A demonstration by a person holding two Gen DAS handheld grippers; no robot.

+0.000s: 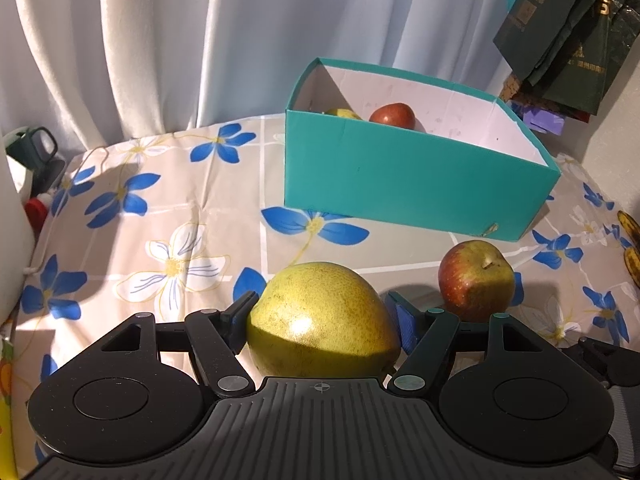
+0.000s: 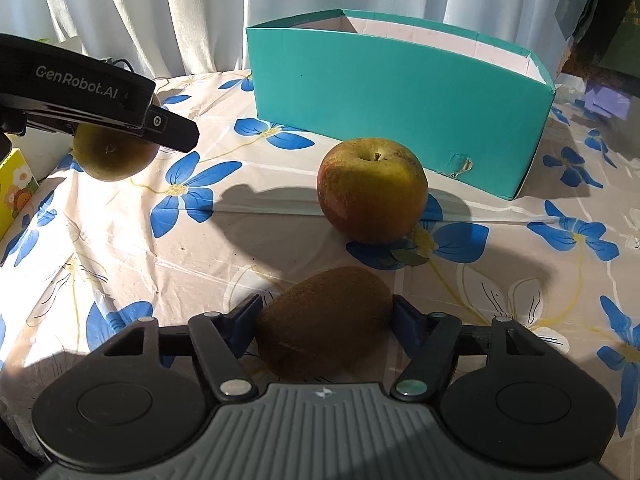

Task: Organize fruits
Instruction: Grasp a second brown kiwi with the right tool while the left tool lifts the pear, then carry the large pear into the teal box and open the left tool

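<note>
Fingers: left gripper (image 1: 322,314) clamps a green pear (image 1: 320,320) above the cloth, right gripper (image 2: 325,322) pinches a kiwi (image 2: 324,320) on it; risk: either round fruit slipping before reaching the teal box (image 1: 400,184).

Glossy, speckled skin on the green pear (image 1: 320,320), catching a bright highlight; fuzzy matt brown kiwi (image 2: 324,316); smooth, dull-sheened apple (image 2: 372,190). Teal box (image 2: 400,96) looks like matt cardboard, scuffed and torn at its near right corner. Tablecloth (image 2: 160,260) is creased, slightly shiny plastic sheet. Curtain (image 1: 120,40) soft cloth
</note>
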